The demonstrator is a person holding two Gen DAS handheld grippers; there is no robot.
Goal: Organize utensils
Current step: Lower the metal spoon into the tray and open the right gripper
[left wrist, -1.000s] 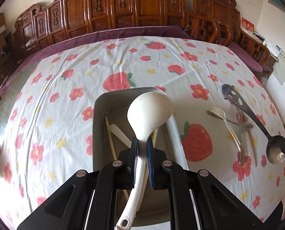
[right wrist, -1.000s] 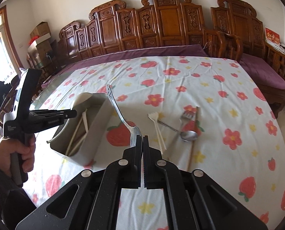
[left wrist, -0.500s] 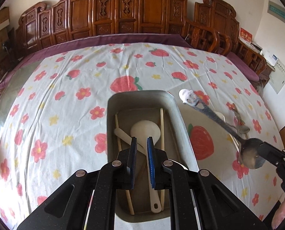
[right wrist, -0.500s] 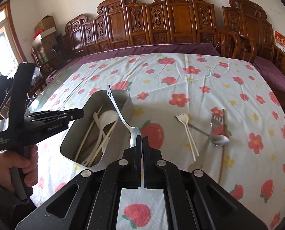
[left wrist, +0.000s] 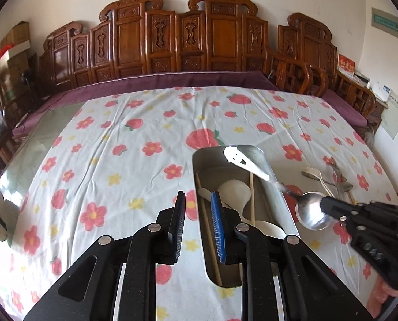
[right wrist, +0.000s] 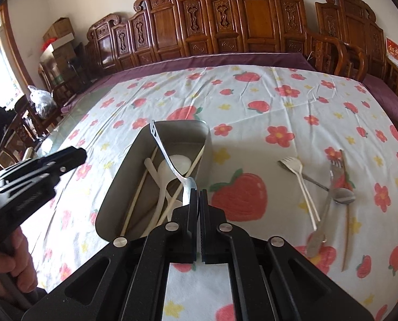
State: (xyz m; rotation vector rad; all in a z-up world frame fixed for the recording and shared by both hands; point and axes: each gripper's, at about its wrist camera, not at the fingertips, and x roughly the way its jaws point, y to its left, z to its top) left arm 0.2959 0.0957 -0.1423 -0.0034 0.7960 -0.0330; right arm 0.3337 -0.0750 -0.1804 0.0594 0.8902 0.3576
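Two grippers share the step: the right gripper [right wrist: 199,195], clamped on the shiny steel spoon [left wrist: 310,210] by its bowl, holds it over the grey metal bin [right wrist: 172,129], needing lowering and release, while the left gripper [left wrist: 197,214] hangs apart, empty.

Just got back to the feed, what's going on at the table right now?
The right hand-held gripper is shut on a metal spoon by its bowl, handle angled over the steel bin. The left hand-held gripper is open and empty beside the bin, which already holds a white ladle. Forks remain on the tablecloth.
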